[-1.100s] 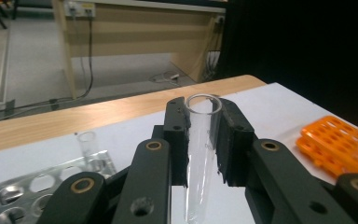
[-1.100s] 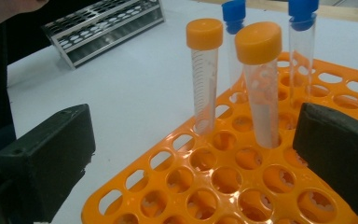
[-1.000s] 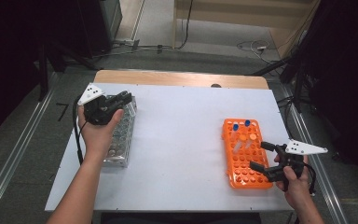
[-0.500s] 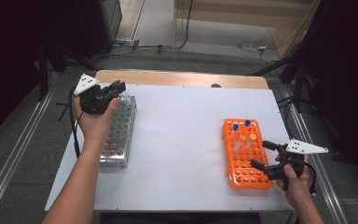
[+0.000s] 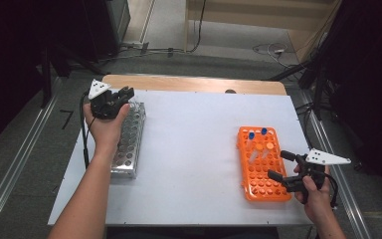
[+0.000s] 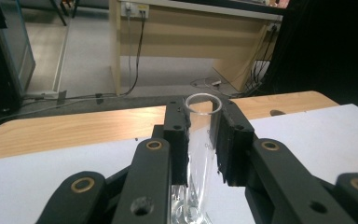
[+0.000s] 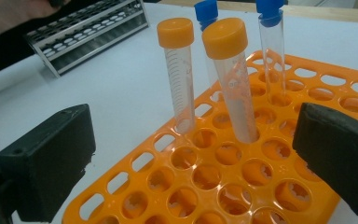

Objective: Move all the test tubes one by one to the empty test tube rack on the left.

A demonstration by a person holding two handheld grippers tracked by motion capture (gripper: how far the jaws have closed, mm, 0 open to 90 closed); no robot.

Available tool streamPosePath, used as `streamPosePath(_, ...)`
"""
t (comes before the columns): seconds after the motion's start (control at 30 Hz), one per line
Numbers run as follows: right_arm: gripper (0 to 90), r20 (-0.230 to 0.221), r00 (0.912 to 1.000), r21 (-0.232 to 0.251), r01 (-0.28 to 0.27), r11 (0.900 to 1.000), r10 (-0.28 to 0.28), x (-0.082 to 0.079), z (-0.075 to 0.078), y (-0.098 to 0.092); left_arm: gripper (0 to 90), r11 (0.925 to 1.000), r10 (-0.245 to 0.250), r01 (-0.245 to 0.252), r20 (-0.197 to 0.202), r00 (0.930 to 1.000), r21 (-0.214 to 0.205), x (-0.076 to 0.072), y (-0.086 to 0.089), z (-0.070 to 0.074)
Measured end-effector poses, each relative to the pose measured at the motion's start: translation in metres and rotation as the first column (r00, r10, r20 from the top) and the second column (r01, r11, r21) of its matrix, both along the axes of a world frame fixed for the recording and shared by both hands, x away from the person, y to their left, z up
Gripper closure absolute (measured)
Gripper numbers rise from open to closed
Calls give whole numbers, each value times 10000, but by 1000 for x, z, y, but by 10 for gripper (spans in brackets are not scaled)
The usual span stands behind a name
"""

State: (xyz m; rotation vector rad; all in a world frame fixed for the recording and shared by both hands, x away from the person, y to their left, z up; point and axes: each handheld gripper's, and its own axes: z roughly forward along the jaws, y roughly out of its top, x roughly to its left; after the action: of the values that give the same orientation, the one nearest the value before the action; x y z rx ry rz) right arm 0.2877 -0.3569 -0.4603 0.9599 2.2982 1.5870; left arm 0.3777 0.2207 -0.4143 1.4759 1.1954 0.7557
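The left gripper (image 5: 122, 94) is clamped on a clear uncapped tube (image 6: 204, 135), its two black jaws pressed against the glass just under the open rim, as the left gripper view shows. Compared with a second ago, that hand has travelled away from the person along the metal rack (image 5: 127, 142), from over the rack's middle to its far end, close to the wooden strip at the far edge of the counter (image 5: 189, 149). In the left gripper view the tube's lower part appears to reach down toward the rack's shiny top, though whether its tip already sits in a hole I cannot tell. I read this as the placing step nearly reached: the tube has been carried to a far-row hole and now needs to be lined up and lowered before the jaws let go. The right gripper (image 5: 281, 164) has kept its place at the side of the orange rack (image 5: 258, 169) farthest from the metal rack, jaws standing well apart with nothing between them. From the right gripper view, two orange-capped tubes (image 7: 182, 70) and two blue-capped tubes (image 7: 269, 42) stand upright in the orange rack just ahead of those jaws, so that hand seems to be waiting to pick one next. The main risk on the left is tilting the tube against a hole's edge while lowering it.
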Motion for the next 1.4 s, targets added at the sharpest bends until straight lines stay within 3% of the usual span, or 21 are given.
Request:
streamPosePath(0.27,0,25,10000,-179,84,9998,-84,-1,-2,0,752,9983,207,-164,-775,9968,551,9,-6,-9)
streamPosePath(0.57,0,21,9999,-246,115,9996,-115,1,-4,-1,750,9946,200,-7,-1856,9824,1035,14,-11,-18)
streamPosePath(0.63,0,-21,9999,-179,155,9997,-156,2,-4,-1,748,9949,138,66,-2000,9797,1005,15,-11,-19)
streamPosePath(0.77,0,-22,9999,-218,143,9997,-143,3,-4,-1,717,9980,-152,285,-2237,9745,561,15,-8,-18)
streamPosePath(0.87,0,1,9999,-314,140,9994,-140,3,-4,0,639,9986,-282,375,-2253,9739,373,13,-7,-17)
streamPosePath(1.0,0,40,9999,-300,163,9994,-162,3,-3,1,499,9994,-319,332,-2042,9784,29,9,-5,-12)
streamPosePath(1.13,0,55,9999,-314,118,9994,-117,3,-3,3,273,9997,-215,228,-1930,9810,44,2,-8,-7)
streamPosePath(1.4,63,-173,9997,-294,186,9994,-192,12,-4,6,133,9963,-795,737,-1430,9865,-451,-27,-16,4)
